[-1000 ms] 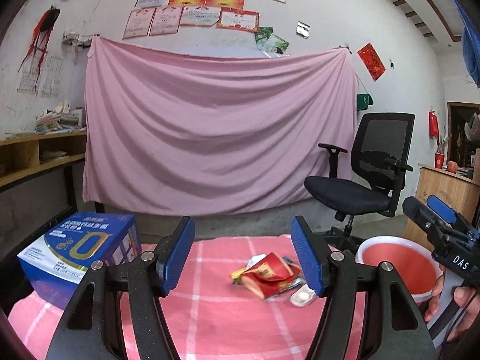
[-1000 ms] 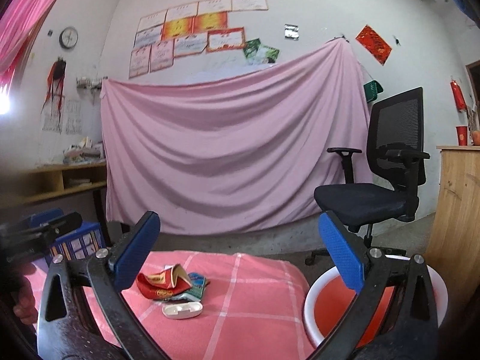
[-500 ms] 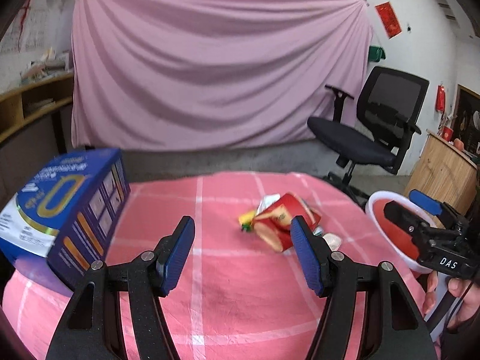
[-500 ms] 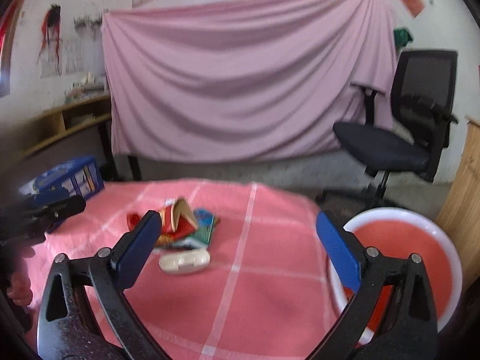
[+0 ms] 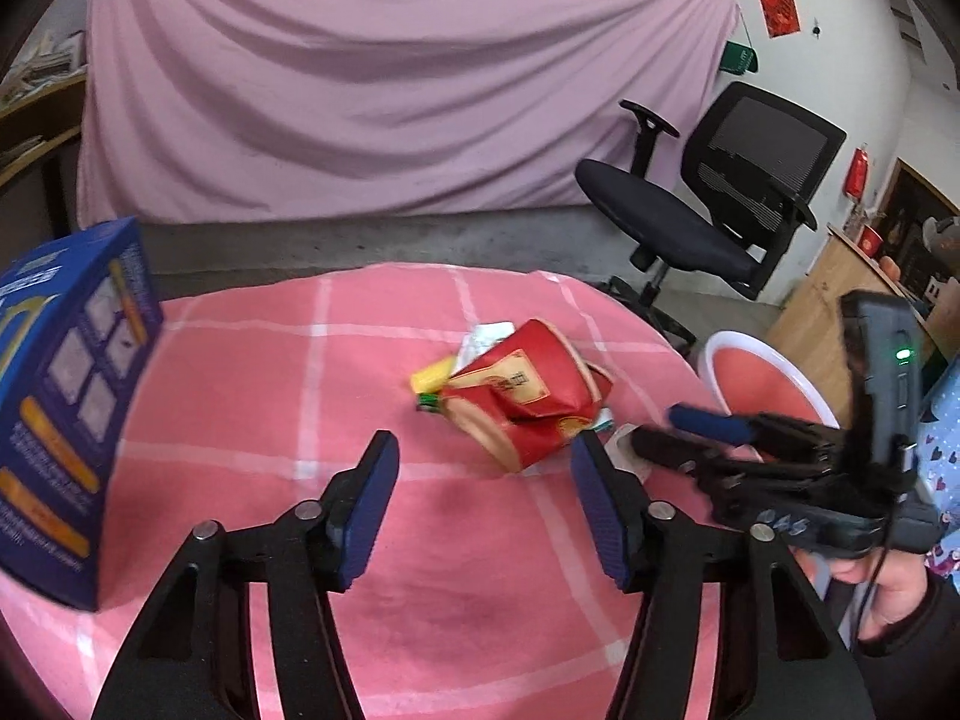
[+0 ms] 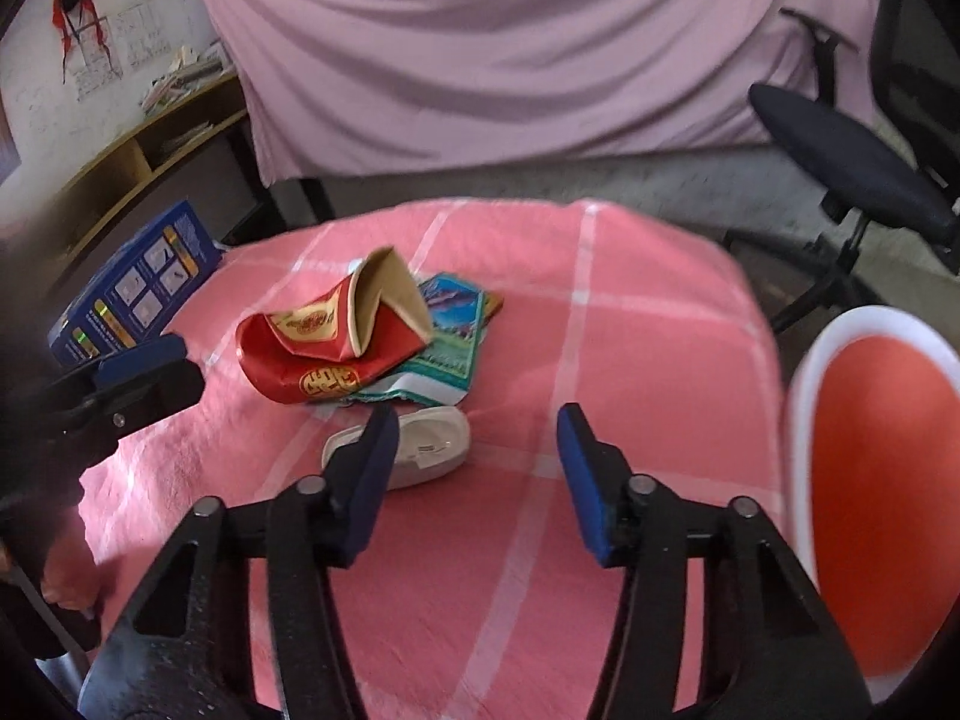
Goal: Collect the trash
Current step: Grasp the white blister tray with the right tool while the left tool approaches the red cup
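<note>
- Fingers of both the left gripper (image 5: 483, 501) and right gripper (image 6: 474, 474) stand apart, just narrowing, nothing between them.
- Crushed red cup (image 6: 327, 339) tops the trash pile at eleven o'clock on the surface (image 6: 630, 360) (white case (image 6: 414, 447) nearer).
- Risk: the loose pile scatters if nudged.

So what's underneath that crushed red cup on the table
Under the crushed red cup lies a blue-green wrapper, poking out to the right. From the other side, a yellow wrapper and white paper show. Whatever lies directly beneath the cup is covered.

hidden: white case (image 6: 420, 447) partly behind finger | cut off: blue box (image 5: 60, 420), bin (image 6: 870, 480)
</note>
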